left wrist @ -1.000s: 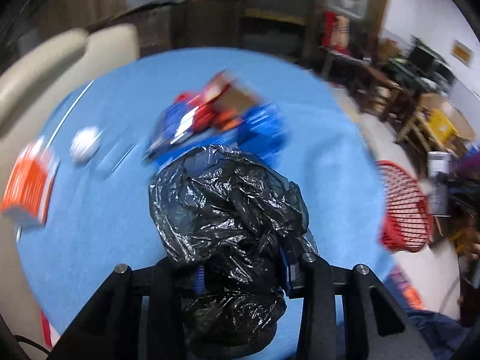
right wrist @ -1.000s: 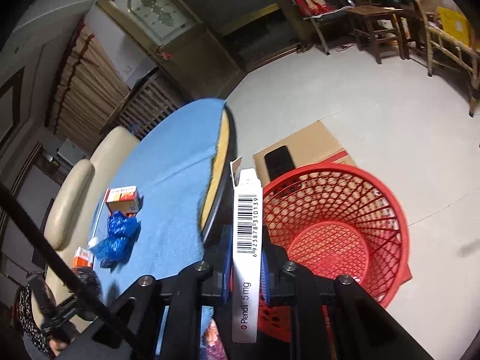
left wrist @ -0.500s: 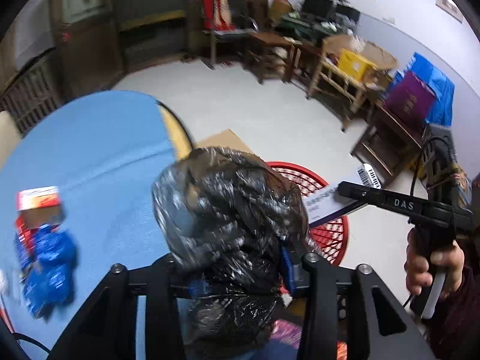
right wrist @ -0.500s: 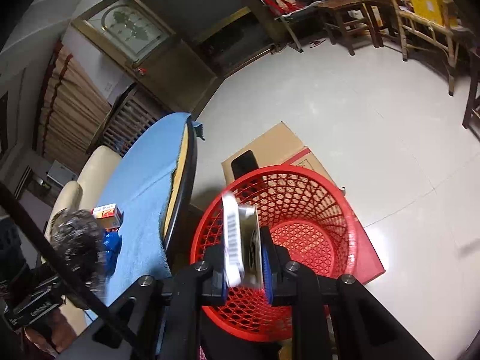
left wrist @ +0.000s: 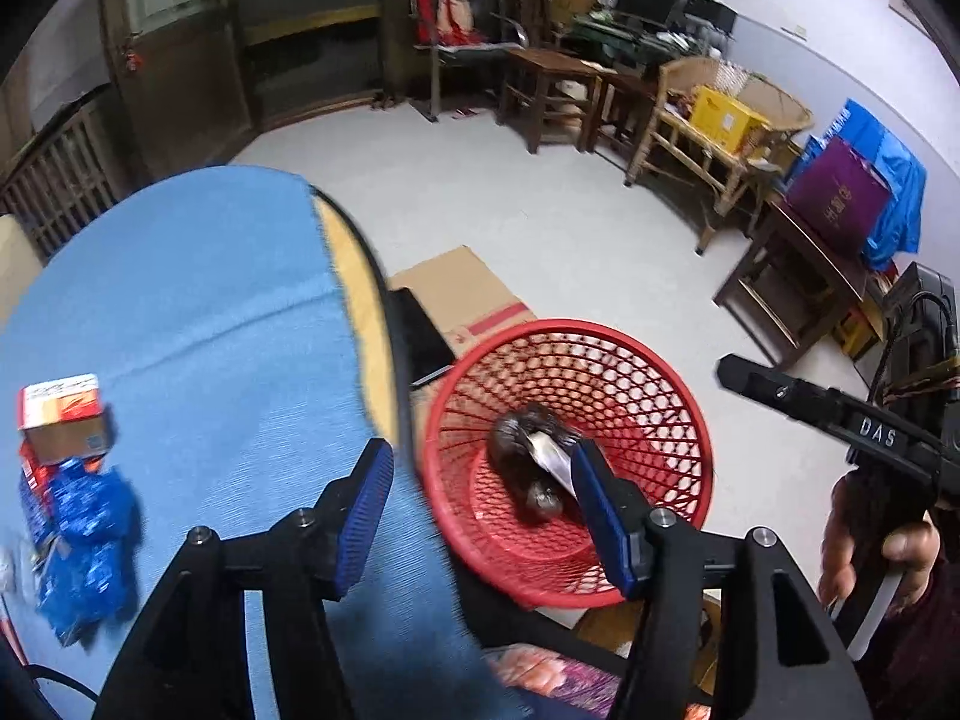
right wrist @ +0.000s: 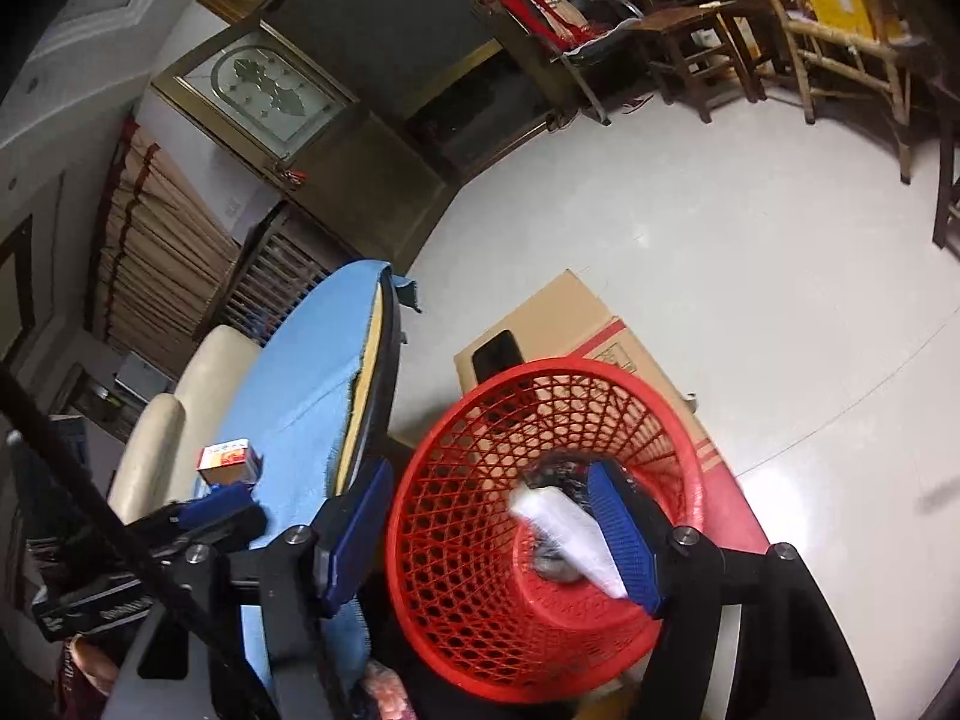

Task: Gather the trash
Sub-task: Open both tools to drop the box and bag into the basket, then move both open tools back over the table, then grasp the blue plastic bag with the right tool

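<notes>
A red mesh basket (left wrist: pixel 630 384) (right wrist: pixel 456 540) stands on the floor beside the blue-clothed round table (left wrist: pixel 210 300). Inside it lie a crumpled black plastic bag (left wrist: pixel 516 438) (right wrist: pixel 555 471) and a white medicine box (left wrist: pixel 549 459) (right wrist: pixel 570 534), blurred. My left gripper (left wrist: pixel 483 516) hangs over the basket's near rim, jaws opening, nothing between the blue pads. My right gripper (right wrist: pixel 492 534) is above the basket too, jaws opening and empty. On the table lie an orange-and-white carton (left wrist: pixel 60 414) (right wrist: pixel 231 456) and a crumpled blue wrapper (left wrist: pixel 78 534).
The basket rests on a flat cardboard box (left wrist: pixel 462 294) (right wrist: pixel 558 324). A hand (left wrist: pixel 870 546) holds the right gripper's handle at the right. A cream sofa (right wrist: pixel 180 420) lies behind the table. Wooden chairs and tables (left wrist: pixel 558 90) line the far walls.
The left gripper swung from the table to the basket and let go of the black bag. The right gripper released the white box. Both now lie in the basket.
</notes>
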